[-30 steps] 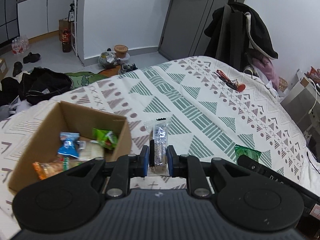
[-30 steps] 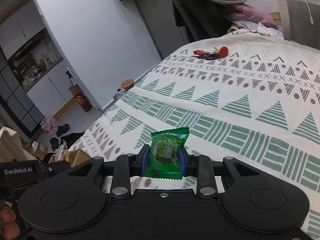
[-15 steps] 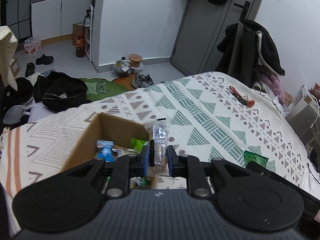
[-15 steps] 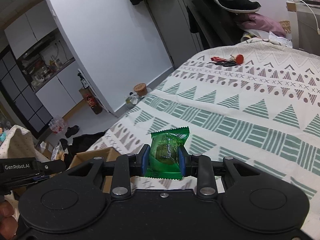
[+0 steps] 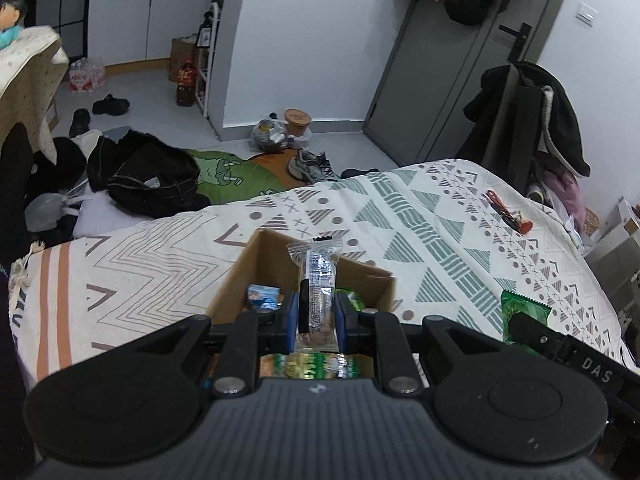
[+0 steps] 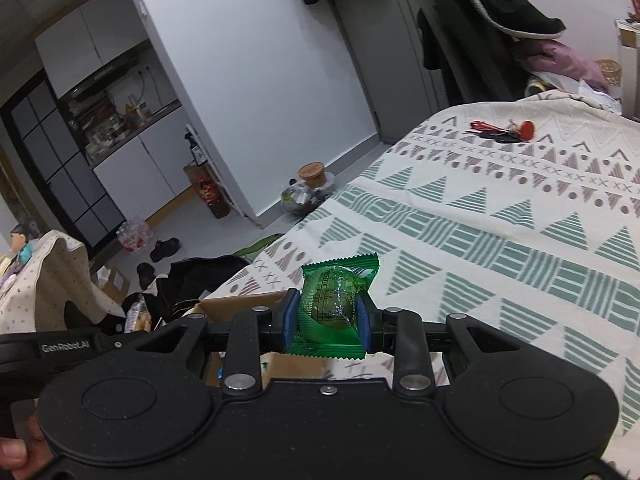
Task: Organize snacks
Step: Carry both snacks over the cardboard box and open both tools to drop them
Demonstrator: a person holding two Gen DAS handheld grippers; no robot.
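My left gripper (image 5: 316, 322) is shut on a clear-wrapped snack bar (image 5: 317, 280), held upright over the open cardboard box (image 5: 264, 256) on the bed. Inside the box lie a blue packet (image 5: 262, 296), a green packet (image 5: 352, 298) and a shiny green-gold wrapper (image 5: 312, 366). My right gripper (image 6: 327, 320) is shut on a green-wrapped round snack (image 6: 332, 300), which also shows at the right of the left wrist view (image 5: 524, 312). A corner of the cardboard box (image 6: 244, 304) shows just left of and below the right gripper.
The bed carries a patterned cream and green cover (image 5: 420, 240), with red-tagged keys (image 6: 504, 132) near its far end. Clothes, shoes and bags litter the floor (image 5: 152, 176) beyond the bed's edge. A person's hand (image 6: 16, 452) holds the left gripper's body.
Both grippers have risen and swung left toward the box, each still holding its snack. The left gripper's bar now hangs over the box instead of beside it.
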